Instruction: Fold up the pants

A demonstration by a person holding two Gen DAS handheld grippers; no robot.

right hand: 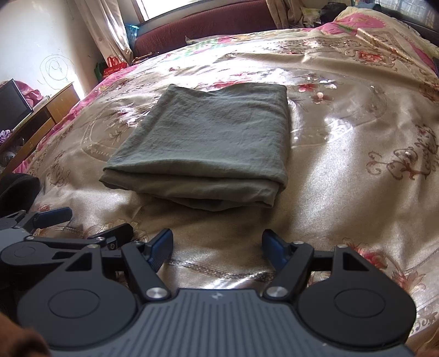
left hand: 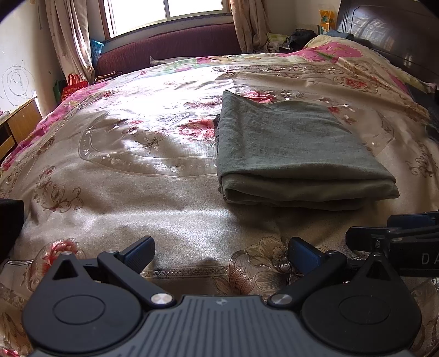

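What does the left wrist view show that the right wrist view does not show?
Only the left wrist view shows the dark wooden headboard and the yellow packet beside it. Only the right wrist view shows the black screen on the wooden desk. Both show the folded grey-green pants lying on the floral satin bedspread, the dark red sofa under the window, and both grippers, left gripper and right gripper, open and empty.
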